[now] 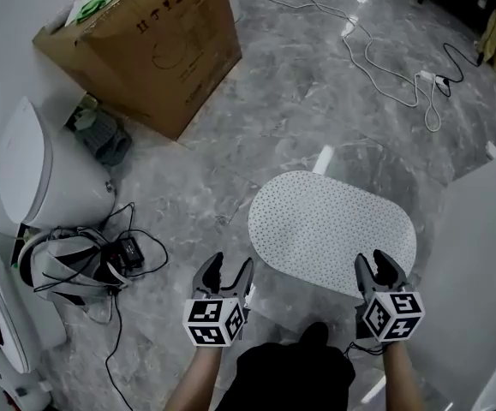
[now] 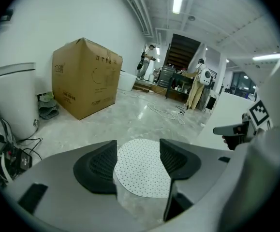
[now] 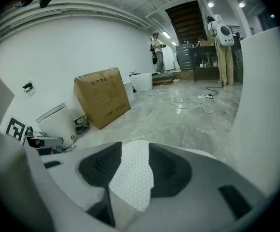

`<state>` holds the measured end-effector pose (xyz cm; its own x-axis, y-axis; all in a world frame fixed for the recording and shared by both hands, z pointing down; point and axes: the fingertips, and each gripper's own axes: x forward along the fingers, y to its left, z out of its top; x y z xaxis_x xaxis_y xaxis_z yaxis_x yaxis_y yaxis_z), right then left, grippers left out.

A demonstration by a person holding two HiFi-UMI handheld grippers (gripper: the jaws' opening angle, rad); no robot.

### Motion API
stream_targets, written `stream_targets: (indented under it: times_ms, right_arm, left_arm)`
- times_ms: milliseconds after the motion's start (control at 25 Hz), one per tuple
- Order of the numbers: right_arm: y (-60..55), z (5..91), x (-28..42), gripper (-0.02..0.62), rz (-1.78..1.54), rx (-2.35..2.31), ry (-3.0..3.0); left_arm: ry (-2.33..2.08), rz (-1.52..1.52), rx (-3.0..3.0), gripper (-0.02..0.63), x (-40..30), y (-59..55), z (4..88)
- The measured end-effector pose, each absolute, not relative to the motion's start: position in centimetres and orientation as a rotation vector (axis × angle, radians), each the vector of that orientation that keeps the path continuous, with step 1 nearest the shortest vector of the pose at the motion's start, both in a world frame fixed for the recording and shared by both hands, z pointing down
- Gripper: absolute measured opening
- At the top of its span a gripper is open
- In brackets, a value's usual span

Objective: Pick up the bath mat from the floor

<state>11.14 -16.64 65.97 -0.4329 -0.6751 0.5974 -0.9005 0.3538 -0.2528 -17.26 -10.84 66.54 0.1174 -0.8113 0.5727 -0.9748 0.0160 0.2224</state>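
Note:
A white oval bath mat (image 1: 331,228) with small dots lies flat on the grey marble floor (image 1: 273,127). My left gripper (image 1: 228,272) hovers open just off the mat's near left edge, nothing between its jaws. In the left gripper view the bath mat (image 2: 140,170) shows on the floor past the open left gripper (image 2: 138,161). My right gripper (image 1: 379,265) is open above the mat's near right edge. The right gripper view shows the bath mat (image 3: 132,175) below the open right gripper (image 3: 135,164), apart from the pads.
A large cardboard box (image 1: 145,41) stands at the far left. A white bin (image 1: 46,174), a headset with tangled cables (image 1: 76,264) lie at the left. A white cable (image 1: 385,67) runs across the far floor. A white panel (image 1: 479,289) rises at the right.

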Motion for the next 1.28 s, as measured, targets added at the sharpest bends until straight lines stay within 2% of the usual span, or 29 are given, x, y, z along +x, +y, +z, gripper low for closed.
stream_targets:
  times_ms: [320, 600, 880, 1040, 1280]
  right_arm:
    - [-19.6, 77.0, 11.0, 0.175, 0.724, 1.371, -2.289]
    - [-20.1, 83.3, 10.6, 0.175, 0.748, 1.365, -2.3]
    - [-19.0, 87.3, 9.1, 0.175, 0.797, 1.34, -2.282]
    - [-18.5, 88.4, 7.6, 0.175, 0.819, 1.324, -2.274]
    - [-18.9, 88.5, 6.5, 0.175, 0.854, 1.334, -2.276]
  left_arm:
    - [-1.759, 0.359, 1.88, 0.279, -17.2, -14.3, 78.3]
    - [-1.774, 0.321, 1.873, 0.279, -17.9, -15.8, 85.1]
    - [-1.762, 0.342, 1.865, 0.284, -18.8, -17.0, 89.2]
    - [-1.729, 0.322, 1.836, 0.262, -19.4, -18.1, 91.2]
    - [-1.708, 0.372, 1.8, 0.291, -20.5, -21.5, 93.8]
